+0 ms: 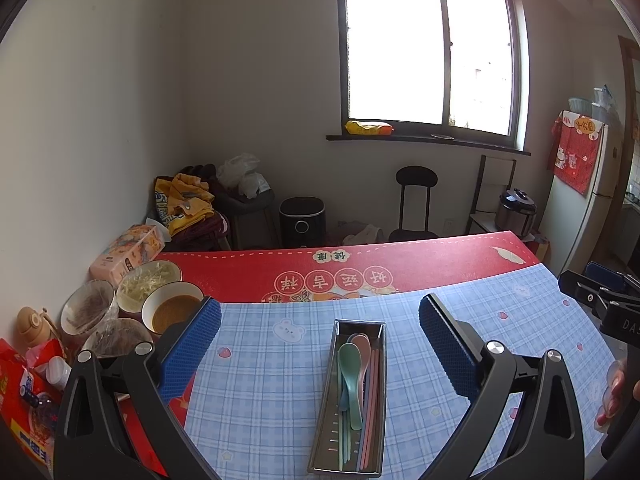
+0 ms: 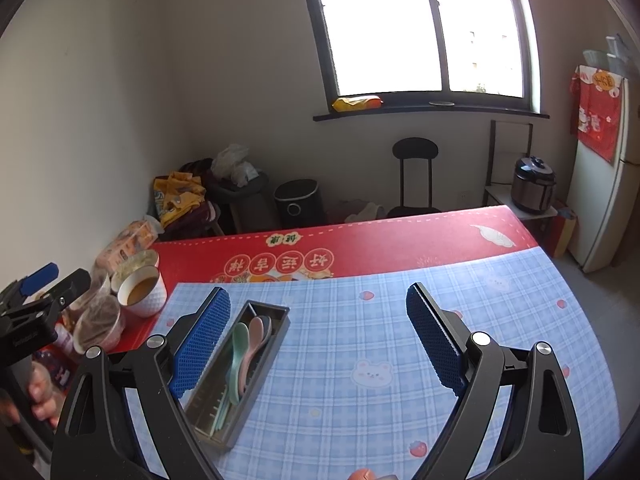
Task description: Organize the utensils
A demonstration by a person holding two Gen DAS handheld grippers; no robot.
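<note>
Utensils: pastel spoons (image 1: 354,364) and matching chopsticks (image 1: 372,392), all lying lengthwise inside one steel tray (image 1: 329,392), bowls toward the far end. The tray sits on the blue checked mat (image 1: 460,312) that covers the near part of the surface; I see no loose utensil anywhere on the mat.

Left tongs (image 1: 320,316): spread wide, holding nothing. The tray lies between their two blue pads, centred and just below and ahead of them, touching neither.

Right tongs (image 2: 318,312): also spread wide and empty. In the right wrist view the tray (image 2: 280,320) lies at their left side, running diagonally, its near half hidden behind the left pad; most of the gap between the pads looks onto bare mat.

Step in hand, as I judge it: collection looks finished, so what remains is squaring or setting aside the tray. To do it well I would bring the left tongs down evenly over the long walls, close on the steel rather than on a spoon handle, and keep it level.

Beside the mat, far left: bowls of food (image 1: 172,312), well apart from the tray.
</note>
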